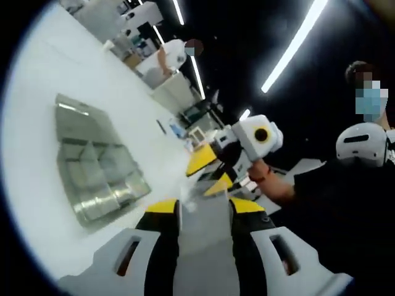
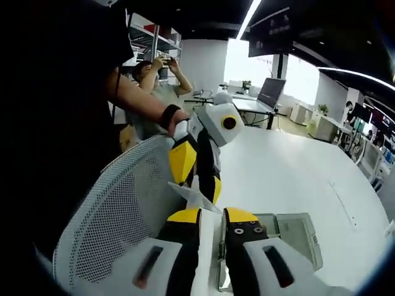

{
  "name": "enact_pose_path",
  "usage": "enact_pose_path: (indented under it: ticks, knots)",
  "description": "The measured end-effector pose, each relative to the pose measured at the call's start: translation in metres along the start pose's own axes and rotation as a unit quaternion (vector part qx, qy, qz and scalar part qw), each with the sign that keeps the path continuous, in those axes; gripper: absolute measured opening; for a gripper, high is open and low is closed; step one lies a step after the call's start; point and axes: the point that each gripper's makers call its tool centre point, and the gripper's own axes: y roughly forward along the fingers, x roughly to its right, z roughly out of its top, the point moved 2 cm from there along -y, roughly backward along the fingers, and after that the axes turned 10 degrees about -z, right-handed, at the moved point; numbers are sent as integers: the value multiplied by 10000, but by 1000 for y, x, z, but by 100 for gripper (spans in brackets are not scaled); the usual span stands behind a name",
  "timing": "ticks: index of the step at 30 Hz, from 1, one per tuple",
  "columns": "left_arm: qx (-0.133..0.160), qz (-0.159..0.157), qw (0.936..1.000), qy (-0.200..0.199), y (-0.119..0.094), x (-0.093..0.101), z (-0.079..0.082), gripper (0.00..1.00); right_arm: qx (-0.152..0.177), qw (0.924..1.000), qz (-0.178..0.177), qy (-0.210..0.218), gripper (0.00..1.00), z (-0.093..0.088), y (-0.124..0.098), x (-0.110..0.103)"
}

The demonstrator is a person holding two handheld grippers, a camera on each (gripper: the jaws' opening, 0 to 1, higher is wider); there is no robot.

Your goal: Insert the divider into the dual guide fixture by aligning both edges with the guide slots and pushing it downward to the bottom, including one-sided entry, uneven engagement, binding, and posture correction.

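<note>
Left gripper view: the left gripper [image 1: 203, 206] has its yellow-tipped fingers closed on one end of the divider [image 1: 207, 237], a thin, flat, translucent plate running between them toward the camera. The right gripper [image 1: 213, 172] enters from the right and pinches the far end of the same plate. Holding both ends keeps the plate level and likely allows tilt correction before entry. The dual guide fixture [image 1: 92, 166], a clear, glossy, box-like tray with internal walls, lies on the white surface [image 1: 37, 92], well apart from the divider. Insertion has not begun.

Right gripper view: the right gripper [image 2: 213, 216] clamps the divider [image 2: 207, 246] edge-on, fingers closed. Opposite it, the left gripper [image 2: 197, 176] grips the plate's pale far end [image 2: 191, 194]. The fixture [image 2: 296, 237] sits below and beyond on the smooth white surface [image 2: 290, 172]. A white mesh chair back [image 2: 117, 209] stands at the left.
</note>
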Motion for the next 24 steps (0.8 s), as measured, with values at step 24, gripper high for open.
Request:
enact_pose_path:
  ticks: [24]
  knots:
    - [-200, -158, 9997, -64, 2, 4, -6, 31, 2, 9990, 208, -405, 8, 0, 1, -3]
